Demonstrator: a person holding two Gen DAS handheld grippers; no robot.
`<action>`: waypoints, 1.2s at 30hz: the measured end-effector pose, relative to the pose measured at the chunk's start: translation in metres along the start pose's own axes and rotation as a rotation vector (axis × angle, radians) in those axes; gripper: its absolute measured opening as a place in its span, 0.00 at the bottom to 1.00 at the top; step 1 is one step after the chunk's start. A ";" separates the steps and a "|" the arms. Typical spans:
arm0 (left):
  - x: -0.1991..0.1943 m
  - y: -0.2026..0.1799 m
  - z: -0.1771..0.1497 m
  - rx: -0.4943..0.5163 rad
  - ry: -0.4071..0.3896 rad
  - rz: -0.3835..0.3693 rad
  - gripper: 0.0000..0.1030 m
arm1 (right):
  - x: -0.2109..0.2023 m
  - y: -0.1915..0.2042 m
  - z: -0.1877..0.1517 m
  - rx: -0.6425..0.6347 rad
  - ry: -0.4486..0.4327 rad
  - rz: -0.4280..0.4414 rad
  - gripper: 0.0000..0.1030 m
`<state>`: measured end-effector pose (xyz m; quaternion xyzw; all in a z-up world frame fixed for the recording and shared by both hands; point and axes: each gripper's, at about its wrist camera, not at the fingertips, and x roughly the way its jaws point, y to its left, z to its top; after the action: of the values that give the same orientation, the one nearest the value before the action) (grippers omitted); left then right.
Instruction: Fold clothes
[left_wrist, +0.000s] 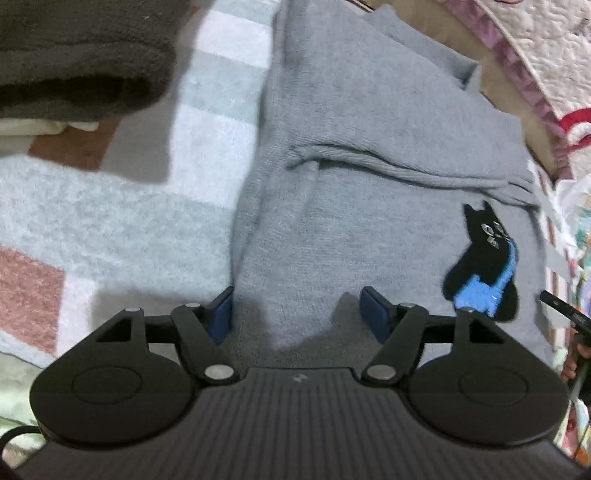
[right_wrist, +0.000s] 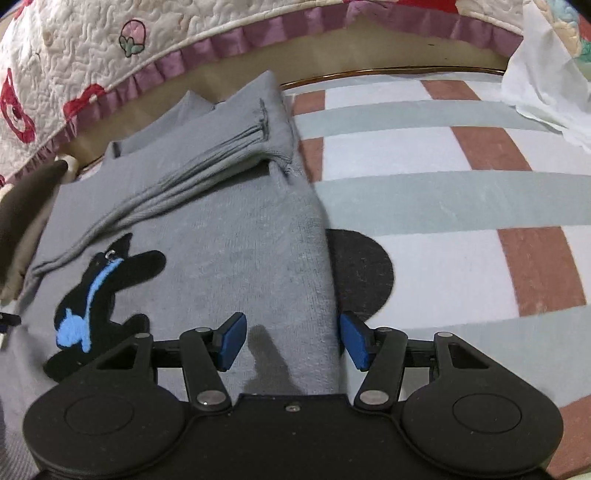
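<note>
Grey sweater (left_wrist: 369, 155) lies flat on the checked blanket (left_wrist: 122, 218), filling centre frame in both views, sleeve (right_wrist: 177, 173) folded across the body, cat patch (right_wrist: 99, 291) facing up. Left gripper (left_wrist: 297, 314) and right gripper (right_wrist: 291, 341) both spread wide, holding nothing, straddling the near side edges at bottom centre. Likely next: pinch the hem corners together, lift evenly, fold toward the top of frame, keep the sleeve tucked.
</note>
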<state>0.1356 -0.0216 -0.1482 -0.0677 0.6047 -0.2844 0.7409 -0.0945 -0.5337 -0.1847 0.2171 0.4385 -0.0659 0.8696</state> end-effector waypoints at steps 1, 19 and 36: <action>-0.001 -0.002 -0.001 0.011 -0.005 -0.021 0.24 | 0.001 0.003 -0.001 -0.014 0.000 0.018 0.28; -0.061 -0.005 0.061 -0.038 -0.471 -0.122 0.04 | -0.041 0.011 0.123 0.066 -0.366 0.150 0.04; -0.032 0.006 0.024 0.001 -0.212 -0.098 0.43 | -0.005 -0.002 0.077 0.153 -0.279 0.126 0.38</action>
<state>0.1568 -0.0064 -0.1177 -0.1267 0.5186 -0.3120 0.7859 -0.0416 -0.5691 -0.1416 0.2984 0.2928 -0.0741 0.9054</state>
